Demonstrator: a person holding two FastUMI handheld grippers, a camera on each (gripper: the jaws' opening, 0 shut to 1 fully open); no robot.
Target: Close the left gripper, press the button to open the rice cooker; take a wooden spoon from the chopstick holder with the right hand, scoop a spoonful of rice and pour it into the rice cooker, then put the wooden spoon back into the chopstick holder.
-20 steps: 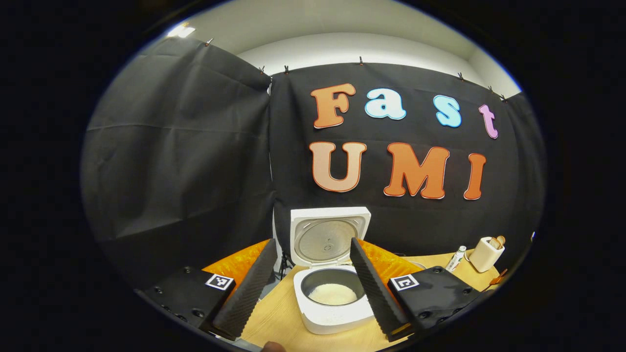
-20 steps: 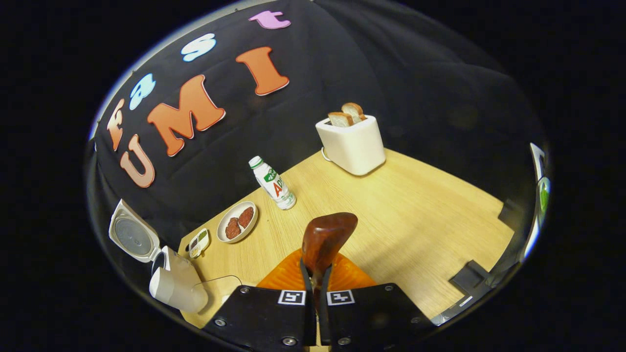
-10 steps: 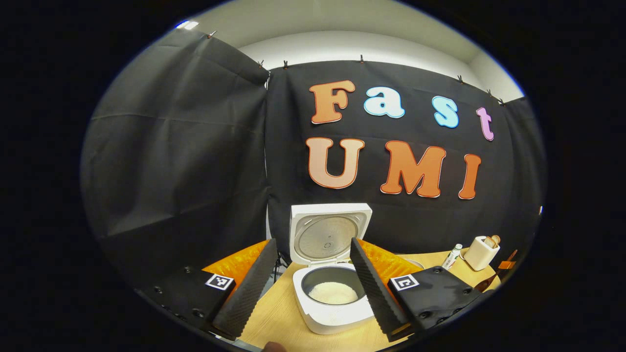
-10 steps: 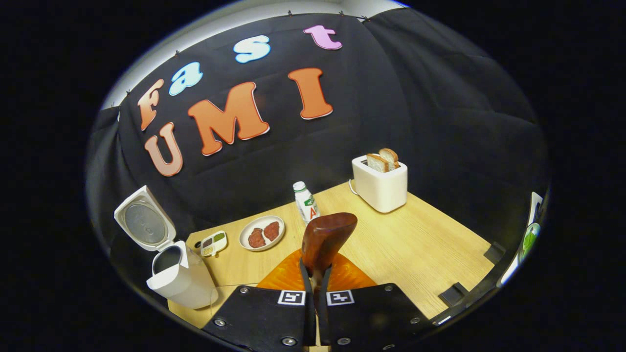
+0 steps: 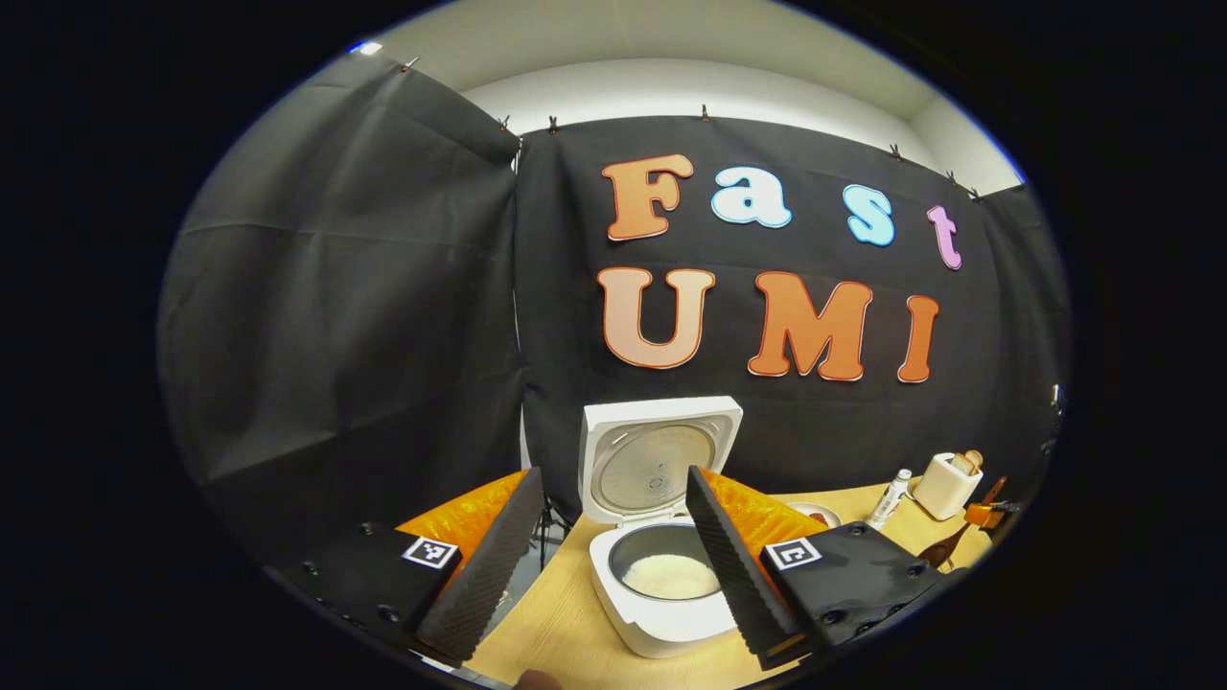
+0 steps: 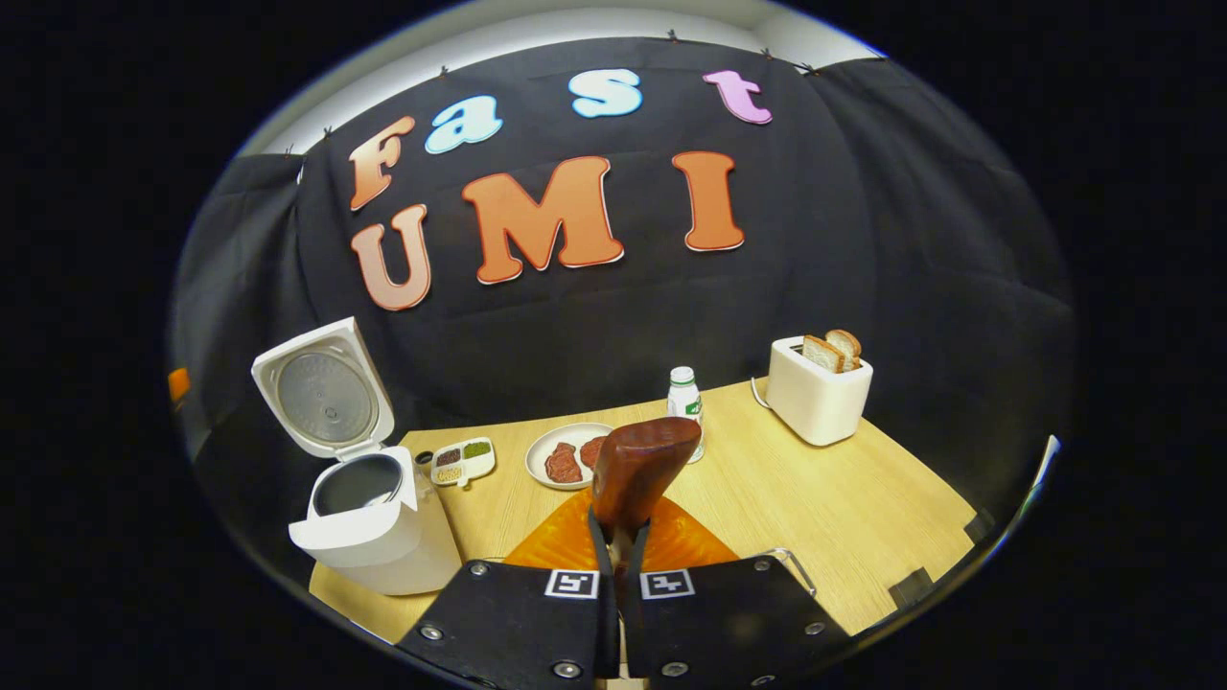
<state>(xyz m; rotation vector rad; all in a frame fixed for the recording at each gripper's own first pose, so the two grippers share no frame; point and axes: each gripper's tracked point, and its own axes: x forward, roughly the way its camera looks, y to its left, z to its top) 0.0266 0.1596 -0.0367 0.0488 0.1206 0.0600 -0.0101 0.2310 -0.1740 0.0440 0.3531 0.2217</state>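
Right claw point(image 6: 621, 537) clamps the wooden spoon point(image 6: 637, 465) above the wooden table point(image 6: 844, 508); left claw point(image 5: 613, 565) gapes.

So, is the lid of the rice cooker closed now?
No, the lid stands upright and open behind the rice cooker, with rice showing in the pot.

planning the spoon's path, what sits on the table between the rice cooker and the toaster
In the right gripper view, between rice cooker and toaster: condiment tray, plate, bottle.

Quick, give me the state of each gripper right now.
Left gripper: open, holding nothing.
Right gripper: shut on the wooden spoon.
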